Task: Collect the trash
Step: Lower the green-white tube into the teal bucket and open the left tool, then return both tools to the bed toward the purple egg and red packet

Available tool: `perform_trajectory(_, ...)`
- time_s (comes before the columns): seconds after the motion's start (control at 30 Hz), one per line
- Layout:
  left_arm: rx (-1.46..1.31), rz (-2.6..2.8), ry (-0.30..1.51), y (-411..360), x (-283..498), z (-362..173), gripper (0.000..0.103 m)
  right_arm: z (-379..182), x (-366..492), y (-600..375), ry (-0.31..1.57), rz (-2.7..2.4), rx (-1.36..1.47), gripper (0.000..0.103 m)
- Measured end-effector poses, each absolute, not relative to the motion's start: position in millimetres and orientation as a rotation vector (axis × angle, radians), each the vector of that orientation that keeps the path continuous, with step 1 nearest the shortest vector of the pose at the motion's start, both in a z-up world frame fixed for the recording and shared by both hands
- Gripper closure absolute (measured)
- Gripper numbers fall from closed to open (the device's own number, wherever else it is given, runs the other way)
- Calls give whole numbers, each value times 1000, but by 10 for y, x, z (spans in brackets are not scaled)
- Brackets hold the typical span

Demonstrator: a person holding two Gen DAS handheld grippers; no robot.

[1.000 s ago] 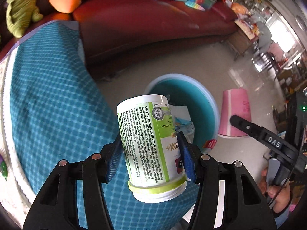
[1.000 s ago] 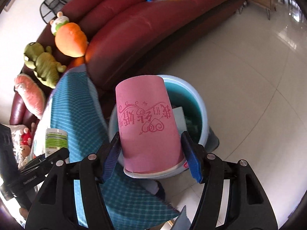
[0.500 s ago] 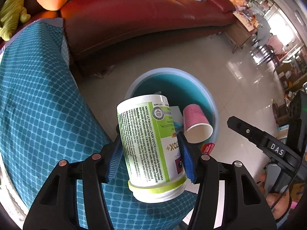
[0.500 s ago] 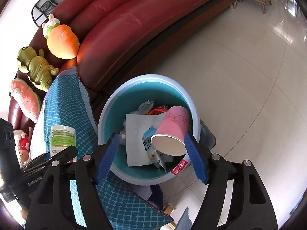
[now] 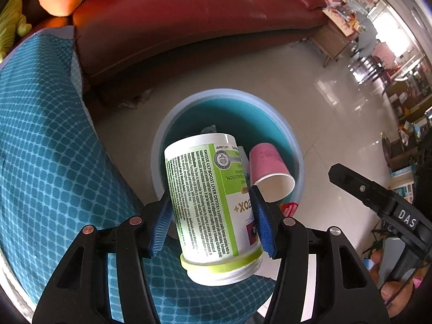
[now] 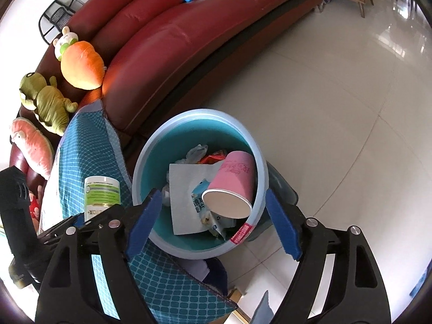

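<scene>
A: The left gripper point(image 5: 210, 216) is clamped on the white plastic supplement bottle with the green printed label point(image 5: 213, 205), its blue ribbed pads point(image 5: 263, 225) pressing both sides of the barrel. The bottle is upside down, cap end toward the camera, held above the gap between the table edge and the round pale-blue plastic bin with the teal inside point(image 6: 151, 145).

B: So the step in hand looks like dropping it in. How should it go?

A: I'd carry it further out until the whole barrel sits over the bin's mouth, not its near rim, and only then part the pads. The bottle is rigid and smooth, so it should slip free at once; released over the rim, it could bounce off onto the glossy tiled floor point(image 6: 337, 86).

B: And the right gripper point(image 6: 213, 216)?

A: Its pads stand wide apart with nothing between them, hovering over the bin. The pink paper cup with the printed pattern point(image 6: 235, 181) lies on its side inside, mouth toward the near wall, resting on a white sheet of paper point(image 6: 186, 186) and crumpled wrappers.

B: Is there room left?

A: I judge so; the litter is soft and thin, and the cup is light, so a hard bottle should settle among it.

B: What carries everything else?

A: A table under a teal cloth with a quilted diamond pattern point(image 5: 48, 145), its edge just beside the bin, with a dark red leather sofa point(image 6: 189, 40) behind.
</scene>
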State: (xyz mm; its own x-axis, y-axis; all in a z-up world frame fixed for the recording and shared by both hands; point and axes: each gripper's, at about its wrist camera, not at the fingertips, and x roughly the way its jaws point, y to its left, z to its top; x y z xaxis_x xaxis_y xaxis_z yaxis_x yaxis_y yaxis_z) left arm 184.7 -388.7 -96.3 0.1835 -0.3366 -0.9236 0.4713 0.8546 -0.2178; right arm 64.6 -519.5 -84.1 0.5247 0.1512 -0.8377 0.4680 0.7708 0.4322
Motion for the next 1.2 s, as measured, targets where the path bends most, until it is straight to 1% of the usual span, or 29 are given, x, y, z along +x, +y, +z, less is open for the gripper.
perform_trajectory(0.23, 155, -595, 1269, -4081, 1827, -1097, 45, -797, 632, -5205, 1017, -233, 688, 27)
perform_trajectory(0.33, 171, -596, 1284, -4119, 1808, -1180, 40, -778, 618, -5199, 1020, -239, 684, 27)
perform_trajectory(0.7, 134, -573, 1282, -3851, 1765, -1171, 40, -695, 628, -5108, 1025, -238, 666, 27)
perform_trajectory(0.73, 131, -571, 1282, -3821, 1762, -1162, 39, -676, 629, -5087, 1026, -236, 662, 27)
perform_trajectory(0.77, 124, -568, 1282, -3776, 1752, -1149, 35, -661, 632, -5069, 1026, -234, 660, 27)
perform_trajectory(0.8, 119, -563, 1280, -3734, 1739, -1138, 31, -651, 628, -5050, 1026, -232, 657, 27)
perform_trajectory(0.83, 115, -555, 1272, -3684, 1718, -1120, 23, -634, 628, -5027, 1026, -230, 653, 26)
perform_trajectory(0.87, 113, -549, 1264, -3636, 1711, -1099, 21, -618, 624, -5001, 1027, -228, 650, 26)
perform_trajectory(1.2, 63, -521, 1224, -3169, 1594, -850, 18, -430, 598, -4683, 1030, -204, 611, 26)
